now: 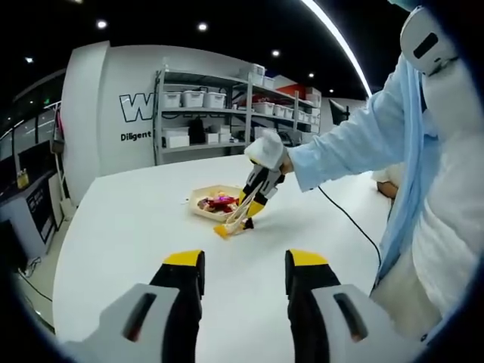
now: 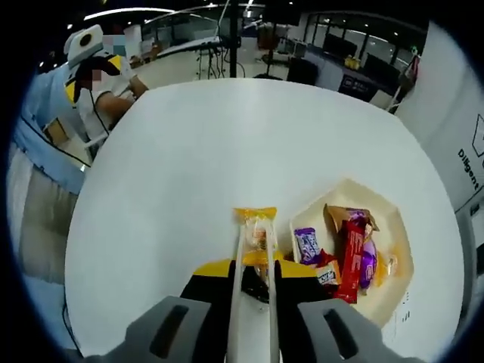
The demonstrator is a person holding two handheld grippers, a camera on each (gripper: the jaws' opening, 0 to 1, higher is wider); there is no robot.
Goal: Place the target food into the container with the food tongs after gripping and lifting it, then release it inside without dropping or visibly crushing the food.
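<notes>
My right gripper point(image 2: 255, 274) is shut on a pair of pale food tongs point(image 2: 240, 302). The tong tips close around a yellow snack packet point(image 2: 255, 224), which is at the white table just left of a cream tray point(image 2: 342, 189). I cannot tell whether the packet is lifted off the table. The tray holds several wrapped snacks in purple, red and orange point(image 2: 352, 253). In the left gripper view the right gripper point(image 1: 257, 198), held by a gloved hand, points the tongs point(image 1: 240, 215) down at the yellow packet point(image 1: 224, 230) beside the tray point(image 1: 206, 193). My left gripper point(image 1: 243, 266) stands open and empty, near the table's front.
A person in a white coat point(image 1: 423, 197) stands at the right of the table. A black cable point(image 1: 348, 221) trails across it. Shelves with white bins point(image 1: 204, 113) line the back wall. Another person point(image 2: 98, 83) is at the table's far edge.
</notes>
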